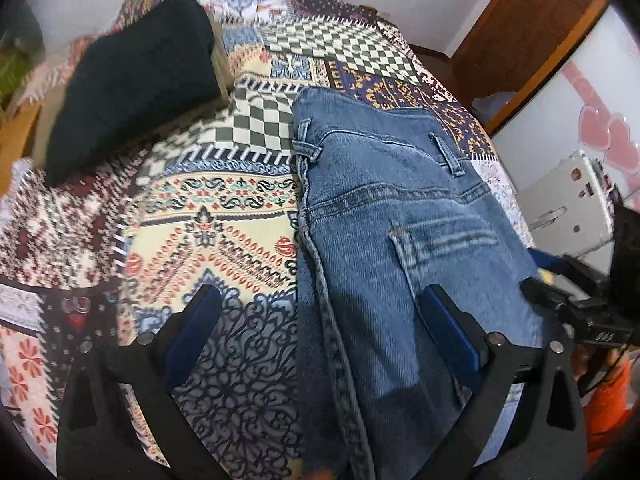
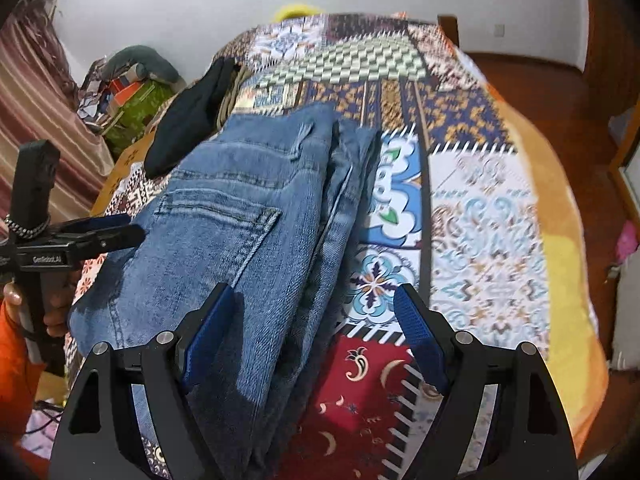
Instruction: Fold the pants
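Left wrist view: we hover our left gripper point(image 1: 320, 308), fingers wide and empty, over the folded jeans point(image 1: 400, 220) on the patterned bedspread point(image 1: 224, 208); our right gripper point(image 2: 316, 308) also gapes empty.

A: What does the room look like?
B: Plain white walls point(image 2: 160, 8), a reddish wood floor point(image 2: 532, 76), and a bed under a patchwork blanket point(image 1: 224, 208).
A: Anything else?
B: A striped curtain point(image 2: 28, 92) at the left, a wooden door frame point(image 1: 516, 40), soft even light.
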`<state>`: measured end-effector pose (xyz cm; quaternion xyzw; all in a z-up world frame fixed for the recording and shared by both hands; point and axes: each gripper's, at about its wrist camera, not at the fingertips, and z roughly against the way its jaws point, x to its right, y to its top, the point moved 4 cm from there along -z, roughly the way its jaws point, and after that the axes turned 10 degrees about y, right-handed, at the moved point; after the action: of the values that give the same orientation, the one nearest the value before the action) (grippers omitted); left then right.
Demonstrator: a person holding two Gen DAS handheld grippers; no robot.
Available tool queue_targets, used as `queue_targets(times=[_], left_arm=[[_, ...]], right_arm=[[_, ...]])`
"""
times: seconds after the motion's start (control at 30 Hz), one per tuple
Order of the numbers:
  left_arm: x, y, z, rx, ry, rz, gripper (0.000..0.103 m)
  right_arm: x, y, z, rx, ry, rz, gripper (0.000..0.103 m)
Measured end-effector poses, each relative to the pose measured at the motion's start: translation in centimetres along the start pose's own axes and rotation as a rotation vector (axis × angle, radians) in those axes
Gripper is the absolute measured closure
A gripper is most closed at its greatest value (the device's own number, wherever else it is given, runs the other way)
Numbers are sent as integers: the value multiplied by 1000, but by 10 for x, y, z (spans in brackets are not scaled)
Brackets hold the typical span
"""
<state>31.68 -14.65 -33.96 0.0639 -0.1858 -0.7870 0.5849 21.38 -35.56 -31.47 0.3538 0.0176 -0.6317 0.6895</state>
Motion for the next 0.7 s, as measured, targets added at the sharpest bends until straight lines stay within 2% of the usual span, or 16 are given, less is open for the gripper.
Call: queue_targets(times=[0.1, 0.17, 0.33, 0.57, 0.7], left_arm=[[-1, 7, -10, -54, -57, 23, 2], [1, 11, -19, -81, -82, 12, 2], [12, 22, -38, -142, -143, -16, 1], [31, 39, -55, -184, -205, -78, 0], [43, 50, -63, -187, -220, -108, 0]], right_arm=[[10, 3, -11, -25, 52, -30, 23], [15, 7, -19, -38, 86, -51, 20], [27, 17, -40, -81, 178, -99, 20], [27, 27, -61, -123, 229, -69, 10], [30, 35, -66, -127, 266, -79, 10]])
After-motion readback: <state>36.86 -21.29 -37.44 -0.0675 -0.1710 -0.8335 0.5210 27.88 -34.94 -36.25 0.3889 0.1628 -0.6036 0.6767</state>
